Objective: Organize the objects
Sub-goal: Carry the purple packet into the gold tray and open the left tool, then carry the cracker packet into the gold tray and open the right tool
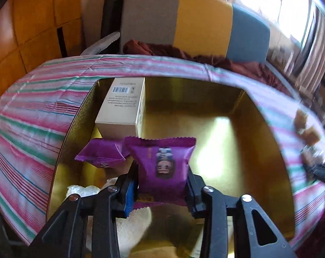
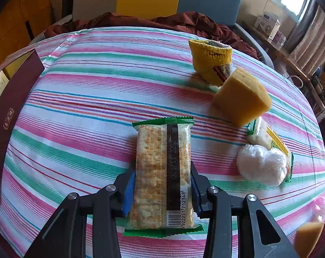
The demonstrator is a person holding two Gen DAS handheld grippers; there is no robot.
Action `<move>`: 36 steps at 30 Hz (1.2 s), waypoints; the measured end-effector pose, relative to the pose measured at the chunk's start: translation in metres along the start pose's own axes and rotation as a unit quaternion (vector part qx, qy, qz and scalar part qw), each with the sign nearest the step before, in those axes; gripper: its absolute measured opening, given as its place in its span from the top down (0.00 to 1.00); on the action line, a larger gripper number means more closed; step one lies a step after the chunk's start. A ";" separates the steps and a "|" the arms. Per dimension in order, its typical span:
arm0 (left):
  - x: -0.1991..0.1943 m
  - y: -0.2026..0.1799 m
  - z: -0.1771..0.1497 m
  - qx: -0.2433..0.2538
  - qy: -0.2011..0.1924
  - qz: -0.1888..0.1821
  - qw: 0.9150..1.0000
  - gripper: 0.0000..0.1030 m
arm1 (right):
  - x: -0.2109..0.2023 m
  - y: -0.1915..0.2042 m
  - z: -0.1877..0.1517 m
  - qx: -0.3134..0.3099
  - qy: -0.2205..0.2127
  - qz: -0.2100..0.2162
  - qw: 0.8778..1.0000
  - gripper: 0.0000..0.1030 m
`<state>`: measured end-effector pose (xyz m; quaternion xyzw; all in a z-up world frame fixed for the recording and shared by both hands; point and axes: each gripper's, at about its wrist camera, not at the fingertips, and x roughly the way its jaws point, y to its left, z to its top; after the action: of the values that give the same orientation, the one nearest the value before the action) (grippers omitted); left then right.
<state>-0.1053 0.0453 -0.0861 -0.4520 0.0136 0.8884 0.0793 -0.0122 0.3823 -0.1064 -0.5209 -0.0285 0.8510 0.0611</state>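
Crinkly purple packet (image 1: 164, 167) sits between left tool (image 1: 162, 190) above glossy gold tin (image 1: 259, 129).

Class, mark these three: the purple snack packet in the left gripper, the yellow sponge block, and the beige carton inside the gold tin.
purple snack packet (image 1: 164, 165), left wrist view, printed front.
yellow sponge block (image 2: 242, 96), right wrist view, top face.
beige carton (image 1: 121, 107), left wrist view, top panel.

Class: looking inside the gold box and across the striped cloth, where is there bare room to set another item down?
Inside the gold box, the floor right of the beige carton and purple packets is bare. The striped cloth between the maroon box and sponge is bare; the sponge side is crowded.
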 end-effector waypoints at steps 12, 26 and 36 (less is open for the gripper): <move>-0.006 -0.002 -0.006 0.006 0.000 0.004 1.000 0.57 | 0.000 -0.001 0.002 0.001 0.000 0.001 1.000 0.58; -0.036 0.011 -0.008 -0.020 -0.038 0.007 0.999 0.52 | 0.002 -0.001 0.003 -0.001 -0.001 -0.002 1.000 0.58; -0.061 0.009 -0.015 -0.013 -0.061 0.016 0.998 0.52 | 0.003 0.001 0.004 -0.007 -0.002 -0.005 1.000 0.61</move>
<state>-0.0597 0.0275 -0.0460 -0.3975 0.0045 0.9156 0.0605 -0.0172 0.3817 -0.1069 -0.5191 -0.0374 0.8517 0.0618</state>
